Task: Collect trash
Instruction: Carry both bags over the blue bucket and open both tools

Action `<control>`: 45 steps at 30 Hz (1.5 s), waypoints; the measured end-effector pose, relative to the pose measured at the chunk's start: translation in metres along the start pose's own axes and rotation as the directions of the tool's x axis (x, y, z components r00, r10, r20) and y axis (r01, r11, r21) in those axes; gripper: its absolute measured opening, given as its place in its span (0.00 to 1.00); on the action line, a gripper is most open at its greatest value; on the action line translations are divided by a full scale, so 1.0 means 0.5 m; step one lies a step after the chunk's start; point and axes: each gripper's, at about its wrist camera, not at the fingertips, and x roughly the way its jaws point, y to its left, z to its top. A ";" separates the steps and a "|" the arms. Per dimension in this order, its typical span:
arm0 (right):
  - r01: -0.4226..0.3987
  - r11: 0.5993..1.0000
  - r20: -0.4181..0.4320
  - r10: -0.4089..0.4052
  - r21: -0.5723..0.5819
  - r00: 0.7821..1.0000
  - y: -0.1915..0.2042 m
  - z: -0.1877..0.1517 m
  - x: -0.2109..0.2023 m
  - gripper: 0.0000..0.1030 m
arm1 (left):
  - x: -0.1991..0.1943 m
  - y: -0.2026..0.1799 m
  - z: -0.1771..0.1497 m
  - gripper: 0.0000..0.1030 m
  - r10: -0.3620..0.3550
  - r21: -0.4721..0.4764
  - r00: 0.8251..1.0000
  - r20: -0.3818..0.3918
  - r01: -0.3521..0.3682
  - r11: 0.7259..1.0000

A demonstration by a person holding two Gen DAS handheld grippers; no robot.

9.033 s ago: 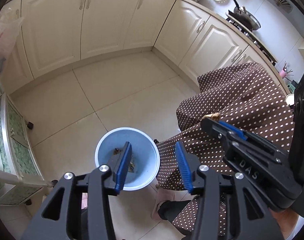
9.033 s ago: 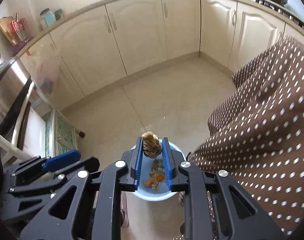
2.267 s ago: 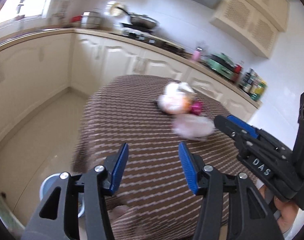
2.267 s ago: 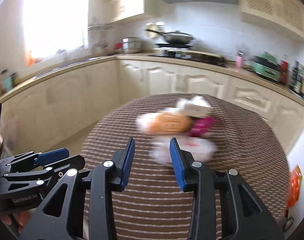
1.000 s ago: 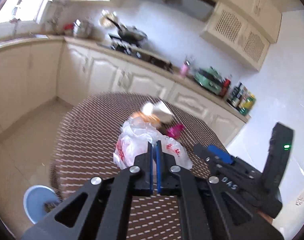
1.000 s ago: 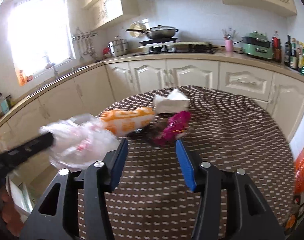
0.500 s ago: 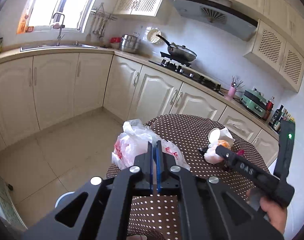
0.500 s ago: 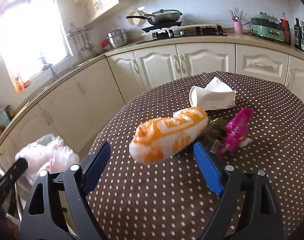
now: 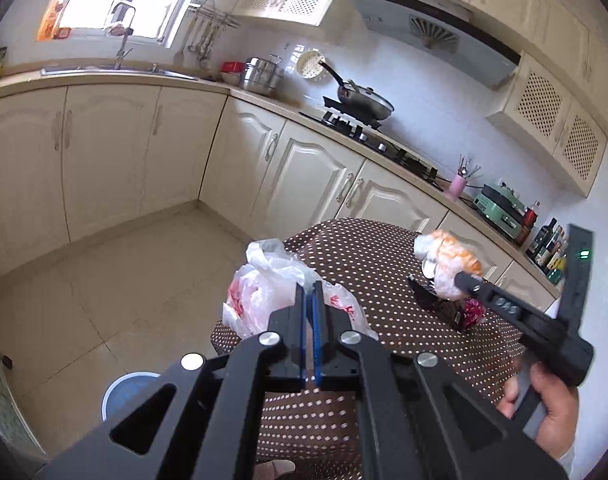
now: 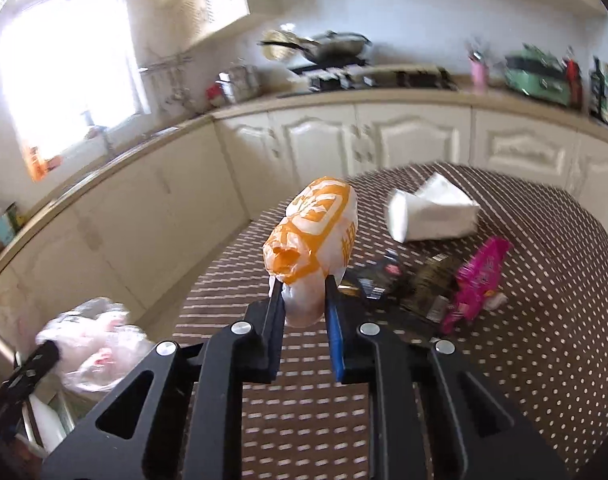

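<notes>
Step in hand: bagging table trash. Left gripper (image 9: 308, 292) clenched on plastic bag (image 9: 259, 296), 9 o'clock off table (image 10: 504, 360) edge. Right gripper (image 10: 304, 300) closing, pads squeezing orange wrapper (image 10: 316, 232). Next: carry wrapper into bag mouth; needs bag held open.

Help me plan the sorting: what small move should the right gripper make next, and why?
Probably lift the orange wrapper clear and carry it toward the plastic bag in the left gripper: the right gripper is closing on the wrapper, pinching its end.
</notes>
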 end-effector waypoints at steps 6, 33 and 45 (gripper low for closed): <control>-0.145 0.983 -0.017 0.144 -0.109 0.989 0.135 -0.023 -0.025 0.16 | -0.035 0.070 -0.010 0.02 0.040 -0.040 0.999 0.002 -0.040 0.998; -0.372 0.888 -0.444 0.228 -0.270 0.866 0.402 -0.349 0.171 0.16 | -0.007 0.366 -0.182 0.02 0.285 -0.120 0.931 -0.228 -0.317 0.941; -0.341 0.892 -0.533 0.141 -0.298 0.834 0.394 -0.438 0.250 0.16 | 0.073 0.432 -0.273 0.02 0.286 -0.124 0.886 -0.363 -0.351 0.928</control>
